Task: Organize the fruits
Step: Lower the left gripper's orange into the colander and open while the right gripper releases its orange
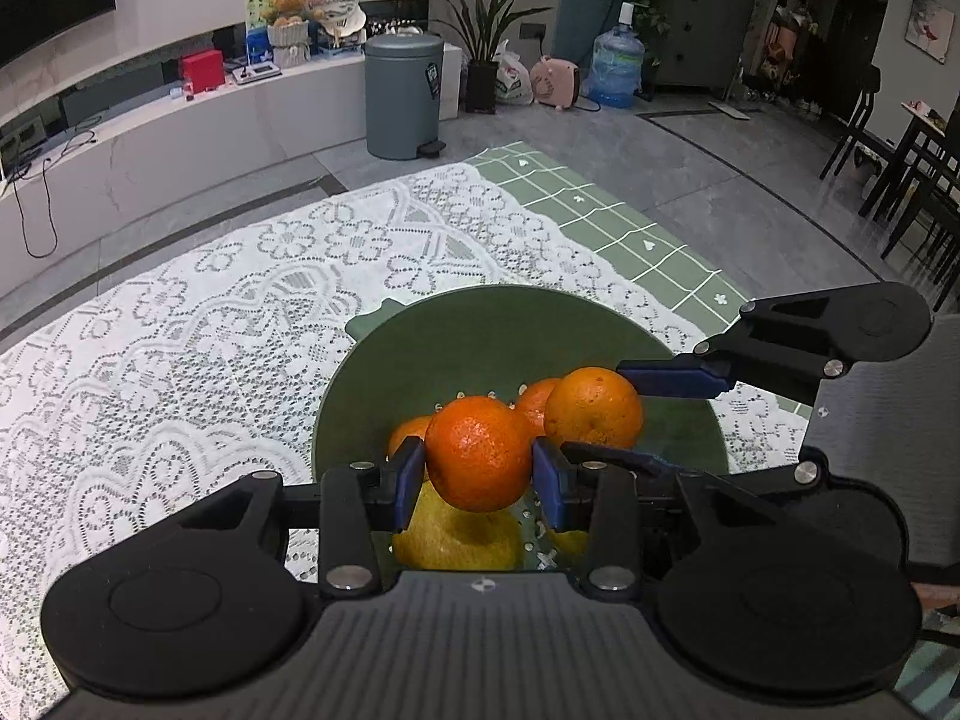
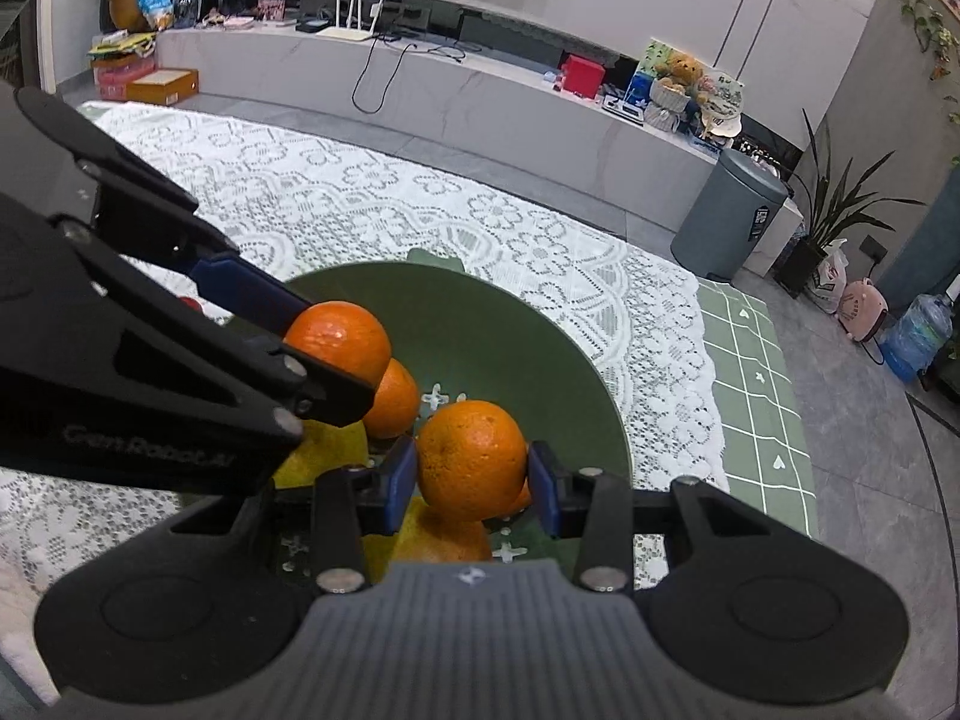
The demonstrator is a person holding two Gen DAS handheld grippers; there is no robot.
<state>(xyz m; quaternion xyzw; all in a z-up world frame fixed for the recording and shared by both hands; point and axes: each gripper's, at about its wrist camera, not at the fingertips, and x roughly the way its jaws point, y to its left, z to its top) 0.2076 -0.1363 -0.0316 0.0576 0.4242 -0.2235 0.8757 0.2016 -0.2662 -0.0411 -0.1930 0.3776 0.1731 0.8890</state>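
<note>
A green colander bowl (image 1: 480, 330) stands on the white lace cloth; it also shows in the right wrist view (image 2: 540, 336). My left gripper (image 1: 480, 474) is shut on an orange (image 1: 478, 451) and holds it above the bowl. My right gripper (image 2: 471, 483) is shut on another orange (image 2: 471, 459) over the bowl; this orange (image 1: 594, 408) shows at the right in the left wrist view. More oranges (image 1: 534, 397) and yellow fruit (image 1: 456, 537) lie in the bowl. The left gripper's orange (image 2: 337, 336) shows at the left in the right wrist view.
The lace cloth (image 1: 210, 324) lies over a green checked cloth (image 1: 648, 240) on the table. Beyond the table edge stand a grey bin (image 1: 403, 97), a plant (image 1: 483, 30), a water bottle (image 1: 617, 63) and dark chairs (image 1: 900, 180).
</note>
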